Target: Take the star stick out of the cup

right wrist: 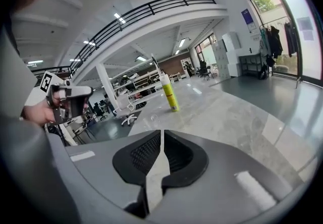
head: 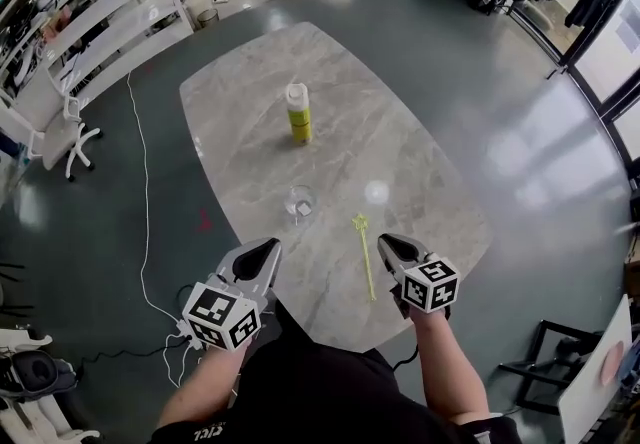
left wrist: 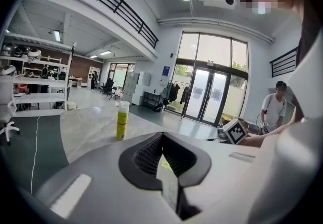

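Right gripper (head: 388, 242) hovers at the table's (head: 420, 162) near edge, its jaws closing to a thin slit with nothing between them. Left gripper (head: 262, 248) is closed and empty. The star stick (head: 366, 262) lies flat on the table just beside the right gripper, outside the clear cup (head: 300, 202). A yellow spray can (head: 298, 113) stands farther back.

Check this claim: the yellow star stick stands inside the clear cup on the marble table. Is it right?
No. The head view shows the star stick lying flat on the marble table, beside the clear cup.
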`<action>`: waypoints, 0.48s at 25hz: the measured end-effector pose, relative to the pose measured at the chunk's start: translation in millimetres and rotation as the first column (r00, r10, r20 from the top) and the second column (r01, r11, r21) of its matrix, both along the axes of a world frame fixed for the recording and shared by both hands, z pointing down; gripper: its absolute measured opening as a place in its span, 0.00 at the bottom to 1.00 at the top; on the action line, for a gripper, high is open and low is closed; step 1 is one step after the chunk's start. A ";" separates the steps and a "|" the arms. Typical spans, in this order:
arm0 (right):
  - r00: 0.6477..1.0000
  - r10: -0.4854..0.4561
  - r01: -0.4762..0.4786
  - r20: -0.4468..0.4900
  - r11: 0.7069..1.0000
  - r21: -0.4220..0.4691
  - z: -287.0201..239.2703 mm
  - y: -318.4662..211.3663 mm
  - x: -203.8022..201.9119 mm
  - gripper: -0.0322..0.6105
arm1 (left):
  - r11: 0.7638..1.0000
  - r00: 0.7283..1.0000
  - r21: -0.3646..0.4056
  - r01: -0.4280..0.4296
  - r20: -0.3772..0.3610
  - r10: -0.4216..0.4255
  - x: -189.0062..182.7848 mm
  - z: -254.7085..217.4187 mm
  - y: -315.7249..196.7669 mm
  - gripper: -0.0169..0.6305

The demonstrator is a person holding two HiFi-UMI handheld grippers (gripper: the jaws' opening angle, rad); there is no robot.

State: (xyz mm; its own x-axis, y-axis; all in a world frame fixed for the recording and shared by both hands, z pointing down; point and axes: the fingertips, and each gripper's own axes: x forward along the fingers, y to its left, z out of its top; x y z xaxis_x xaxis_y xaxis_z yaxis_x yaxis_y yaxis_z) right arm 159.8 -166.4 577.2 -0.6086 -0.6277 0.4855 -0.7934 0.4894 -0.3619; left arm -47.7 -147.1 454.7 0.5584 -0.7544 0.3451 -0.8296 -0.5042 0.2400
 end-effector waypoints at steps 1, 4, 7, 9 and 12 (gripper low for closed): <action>1.000 -0.002 0.002 0.006 1.000 0.025 -14.3 -1.2 0.1 0.10 | 1.000 1.000 0.007 -0.009 -0.004 0.009 1.2 -4.3 -2.0 0.03; 1.000 -0.012 0.010 0.018 0.995 0.095 -55.9 -1.6 -0.2 0.08 | 0.999 0.999 0.024 -0.042 -0.003 0.042 5.6 -16.8 -4.9 0.03; 0.999 -0.023 0.019 0.027 0.988 0.156 -96.7 4.0 -0.7 0.07 | 0.996 0.997 0.041 -0.082 0.015 0.081 12.0 -30.9 -2.7 0.03; 0.998 -0.027 0.016 0.058 0.981 0.191 -126.0 10.1 -1.9 0.07 | 0.993 0.994 0.045 -0.112 0.019 0.111 16.7 -42.9 1.4 0.03; 0.993 -0.047 0.018 0.108 0.968 0.249 -174.1 22.8 -6.8 0.07 | 0.986 0.987 0.059 -0.158 0.017 0.157 21.2 -65.4 9.3 0.03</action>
State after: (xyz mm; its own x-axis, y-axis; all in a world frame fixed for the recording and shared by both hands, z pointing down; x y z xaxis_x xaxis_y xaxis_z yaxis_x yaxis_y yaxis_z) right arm 153.0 -143.6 403.1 -0.6723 -0.6985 0.2451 -0.7369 0.5998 -0.3119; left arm -26.5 -137.9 389.3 0.6677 -0.6771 0.3094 -0.7415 -0.6418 0.1955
